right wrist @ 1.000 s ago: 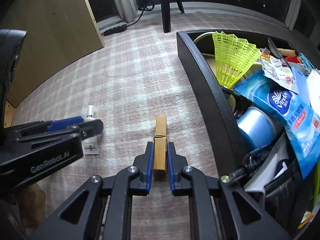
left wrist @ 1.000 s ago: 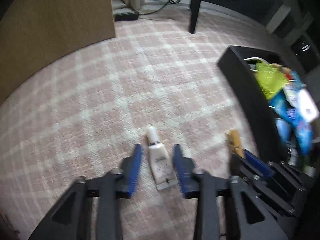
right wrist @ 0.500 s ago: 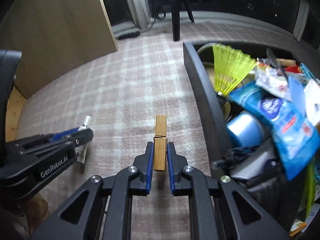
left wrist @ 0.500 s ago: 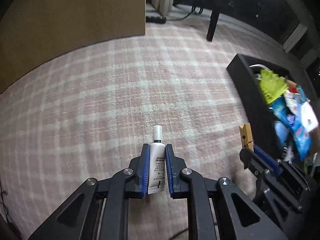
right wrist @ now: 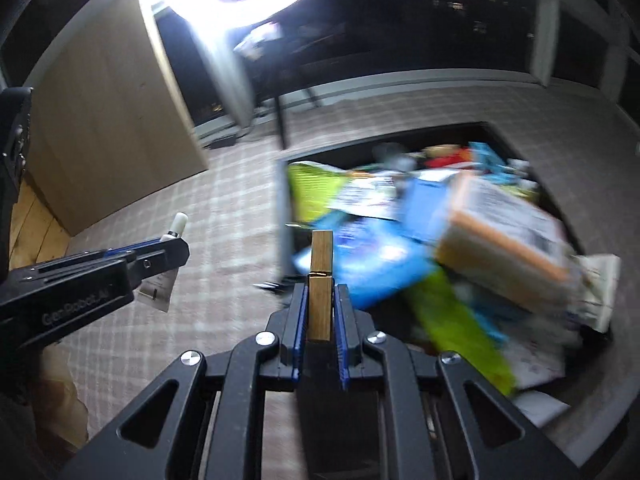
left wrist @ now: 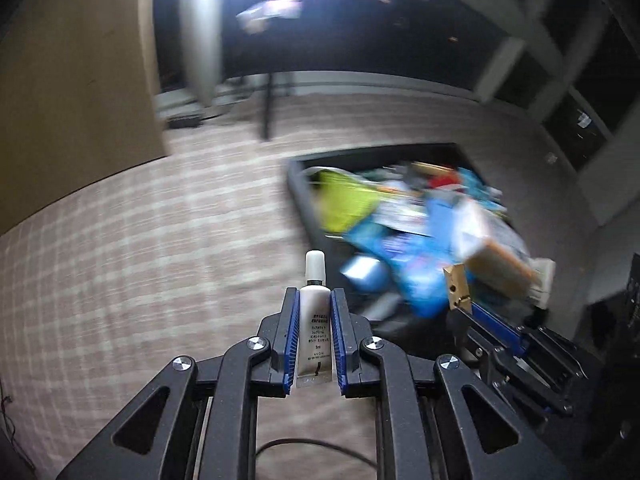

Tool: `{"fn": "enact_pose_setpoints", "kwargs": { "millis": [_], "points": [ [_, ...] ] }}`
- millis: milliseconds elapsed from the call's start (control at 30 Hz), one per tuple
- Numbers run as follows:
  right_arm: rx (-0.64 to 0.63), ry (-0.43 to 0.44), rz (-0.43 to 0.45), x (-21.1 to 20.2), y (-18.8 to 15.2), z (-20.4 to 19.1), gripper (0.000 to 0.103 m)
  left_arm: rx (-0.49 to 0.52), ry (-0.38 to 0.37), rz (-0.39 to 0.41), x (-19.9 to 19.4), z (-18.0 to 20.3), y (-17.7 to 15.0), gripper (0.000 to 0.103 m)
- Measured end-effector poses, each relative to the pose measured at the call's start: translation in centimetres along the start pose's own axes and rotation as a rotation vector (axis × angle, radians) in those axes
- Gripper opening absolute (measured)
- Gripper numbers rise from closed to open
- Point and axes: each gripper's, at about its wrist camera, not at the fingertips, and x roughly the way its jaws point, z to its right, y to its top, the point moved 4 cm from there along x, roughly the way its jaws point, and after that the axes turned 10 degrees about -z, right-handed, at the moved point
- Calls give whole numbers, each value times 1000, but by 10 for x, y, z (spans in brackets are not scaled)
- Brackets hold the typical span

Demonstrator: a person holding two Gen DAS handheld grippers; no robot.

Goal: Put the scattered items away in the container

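Both grippers lifted the tube and clothespin off the carpet

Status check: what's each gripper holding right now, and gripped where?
Left gripper clamps the small white tube by its flat body, cap end forward. Right gripper clamps the wooden clothespin by its rear half.

My left gripper carries the tube between its fingers, cap forward. To its right, my right gripper carries the clothespin lengthwise between its own fingers. Both are above the carpet. The container sits on the carpet ahead and to the right, piled with packets and a box. A panel stands at far left.
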Motion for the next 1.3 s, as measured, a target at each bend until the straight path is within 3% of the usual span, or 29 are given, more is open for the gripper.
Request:
{"fn": "enact_pose_setpoints", "kwargs": {
  "millis": [300, 500, 567, 600, 633, 700, 1033, 1200, 1300],
  "points": [
    [123, -32, 15, -30, -29, 94, 13, 134, -83, -30, 6, 97, -17, 14],
    [139, -34, 19, -35, -36, 118, 13, 161, -84, -49, 19, 129, -18, 14],
    [111, -14, 9, -31, -35, 119, 14, 163, -75, -57, 24, 137, -17, 20],
    [92, 0, -8, -28, -34, 118, 15, 154, -72, -66, 27, 138, -16, 37],
    [87, -5, -20, -26, -35, 119, 17, 142, -80, -67, 28, 138, -15, 42],
    [100, -1, -30, -25, -35, 122, 22, 138, -74, -56, 27, 138, -16, 40],
    [106, -20, 0, -41, -36, 126, 24, 114, -27, -45, 18, 116, -25, 40],
    [74, -34, 6, -45, -37, 105, 24, 90, 7, -29, 5, 92, -33, 42],
    [51, -49, 8, -45, -38, 86, 34, 60, 4, -22, -6, 73, -40, 42]
  ]
}}
